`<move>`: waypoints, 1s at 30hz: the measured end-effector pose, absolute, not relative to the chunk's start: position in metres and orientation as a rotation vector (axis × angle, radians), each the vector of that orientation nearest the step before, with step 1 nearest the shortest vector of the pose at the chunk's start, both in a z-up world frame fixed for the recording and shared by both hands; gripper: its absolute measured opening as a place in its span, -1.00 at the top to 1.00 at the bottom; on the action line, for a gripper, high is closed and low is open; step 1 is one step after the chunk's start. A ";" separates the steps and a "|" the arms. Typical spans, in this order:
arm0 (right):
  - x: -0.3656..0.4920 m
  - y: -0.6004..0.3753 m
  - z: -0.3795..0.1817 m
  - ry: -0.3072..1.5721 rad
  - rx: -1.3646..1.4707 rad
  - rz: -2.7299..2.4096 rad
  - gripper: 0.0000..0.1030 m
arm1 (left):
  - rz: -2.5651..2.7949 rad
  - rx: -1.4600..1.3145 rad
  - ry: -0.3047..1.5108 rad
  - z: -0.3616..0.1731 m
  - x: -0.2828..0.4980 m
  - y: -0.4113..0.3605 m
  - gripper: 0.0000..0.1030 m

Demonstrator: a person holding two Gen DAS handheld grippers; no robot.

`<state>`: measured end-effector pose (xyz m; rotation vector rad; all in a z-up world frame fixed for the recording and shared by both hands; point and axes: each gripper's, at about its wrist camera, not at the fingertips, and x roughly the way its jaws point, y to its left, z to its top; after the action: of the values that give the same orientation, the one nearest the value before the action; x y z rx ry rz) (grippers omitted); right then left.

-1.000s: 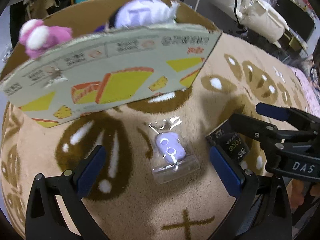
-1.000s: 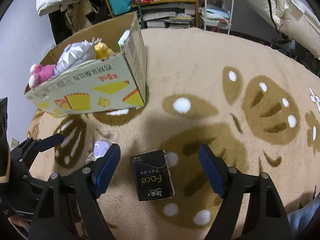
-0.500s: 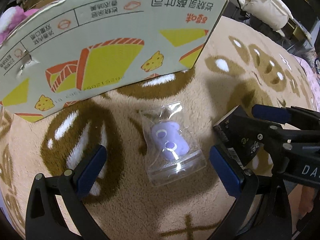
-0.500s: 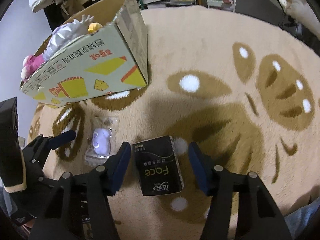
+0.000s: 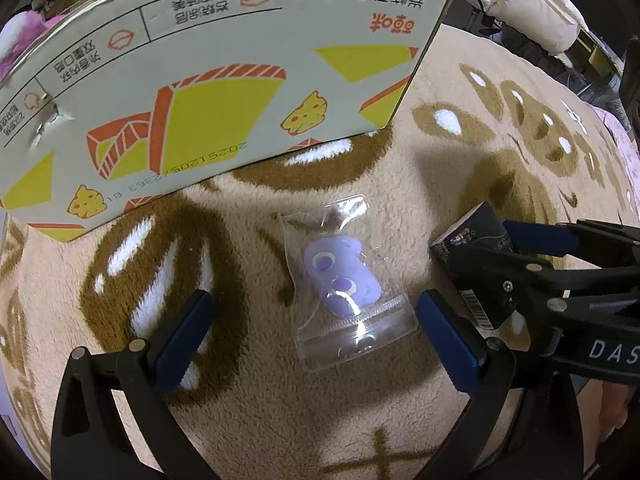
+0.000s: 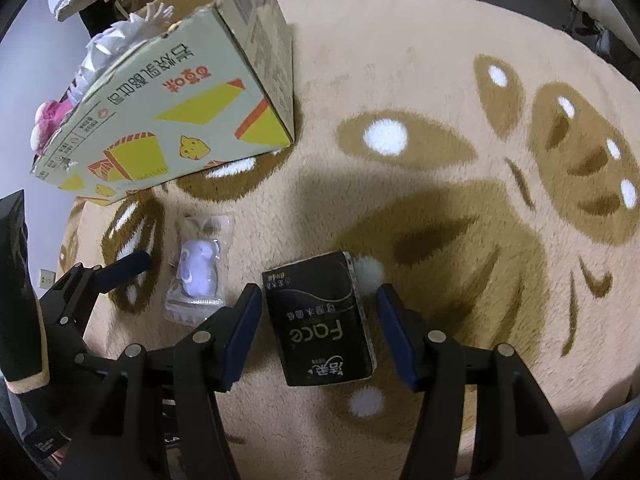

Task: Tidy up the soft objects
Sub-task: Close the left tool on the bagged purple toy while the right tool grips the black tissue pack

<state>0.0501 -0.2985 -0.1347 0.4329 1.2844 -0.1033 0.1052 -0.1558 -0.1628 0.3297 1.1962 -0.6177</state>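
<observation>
A small purple soft toy in a clear zip bag point(image 5: 341, 276) lies on the beige rug, also in the right wrist view point(image 6: 199, 267). My left gripper point(image 5: 312, 316) is open, low over the rug, with the bag between its blue pads. A black tissue pack point(image 6: 320, 320) lies to the right of the bag; its end shows in the left wrist view point(image 5: 468, 236). My right gripper point(image 6: 318, 320) is open with its pads on either side of the pack, close but apart. The cardboard box point(image 6: 168, 96) with plush toys stands behind.
The box front point(image 5: 200, 92) stands close beyond the bag. A pink plush point(image 6: 46, 124) and a white plush point(image 6: 116, 44) stick out of the box. Shelves and furniture stand past the rug's far edge. Bare patterned rug point(image 6: 480, 160) spreads to the right.
Both grippers have moved down and forward toward the rug. The right gripper's jaws have narrowed around the tissue pack. The left gripper has closed in on the bagged toy, still wide open.
</observation>
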 end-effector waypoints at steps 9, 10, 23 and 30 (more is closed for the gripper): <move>0.054 -0.296 -0.140 1.302 0.420 -0.108 -0.22 | -0.604 0.338 1.190 -0.166 0.104 -0.158 -0.95; 0.055 -0.297 -0.140 1.302 0.421 -0.108 -0.23 | -0.604 0.335 1.190 -0.166 0.104 -0.158 -0.95; 0.058 -0.296 -0.144 1.306 0.434 -0.108 -0.23 | -0.585 0.312 1.187 -0.167 0.110 -0.158 -0.95; 0.060 -0.295 -0.143 1.312 0.399 -0.111 -0.23 | -0.565 0.338 1.164 -0.169 0.109 -0.163 -0.95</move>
<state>0.0597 -0.2954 -0.1435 0.3988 1.3118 -0.1108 0.1091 -0.1625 -0.1693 0.3382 1.1641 -0.5647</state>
